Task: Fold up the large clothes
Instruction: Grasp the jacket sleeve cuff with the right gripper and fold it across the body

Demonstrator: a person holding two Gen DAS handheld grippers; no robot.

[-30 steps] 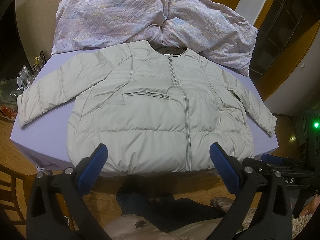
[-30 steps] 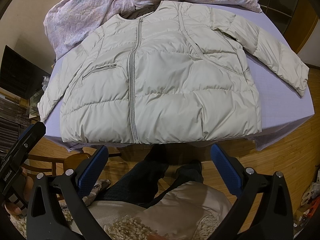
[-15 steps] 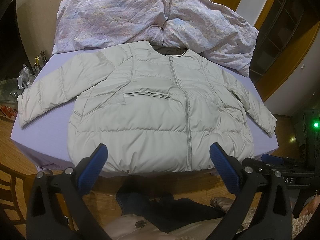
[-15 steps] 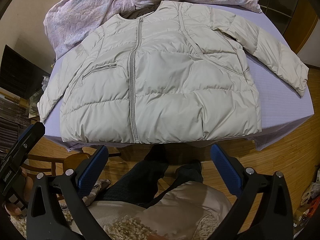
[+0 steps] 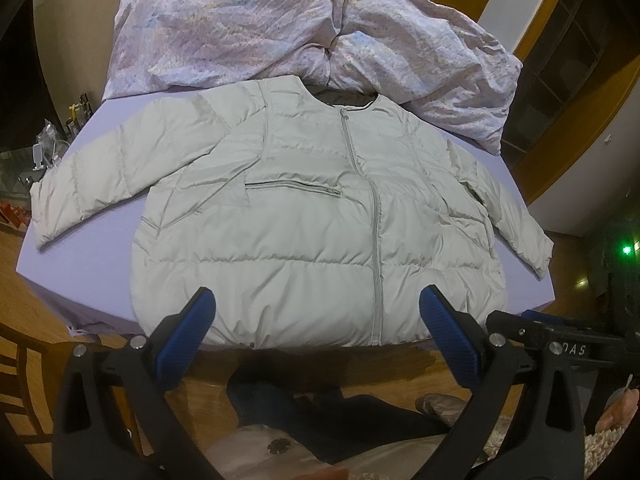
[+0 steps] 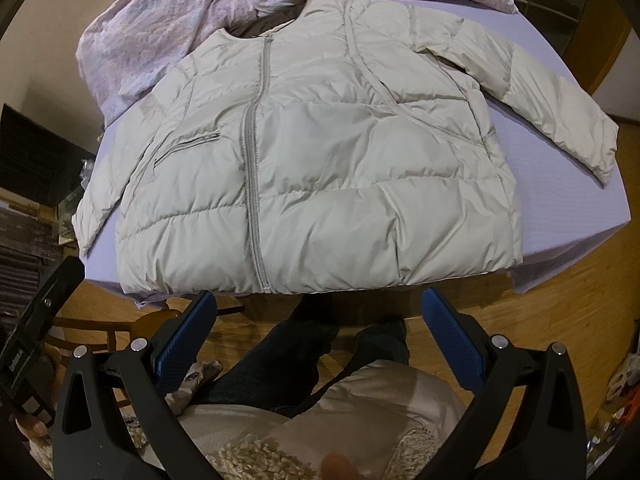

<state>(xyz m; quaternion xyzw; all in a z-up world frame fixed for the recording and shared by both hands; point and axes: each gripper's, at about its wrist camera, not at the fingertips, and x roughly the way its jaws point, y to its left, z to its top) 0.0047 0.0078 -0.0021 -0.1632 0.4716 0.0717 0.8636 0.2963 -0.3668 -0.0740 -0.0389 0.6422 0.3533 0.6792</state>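
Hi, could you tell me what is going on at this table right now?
A person holding a gripper in each hand is about to fold a pale puffer jacket. It lies flat and zipped, front up, sleeves spread, on a table with a lilac cover. A crumpled floral quilt is heaped behind the collar. The left gripper and right gripper are both open, near the hem on the person's side, holding nothing. No fold has been made yet.
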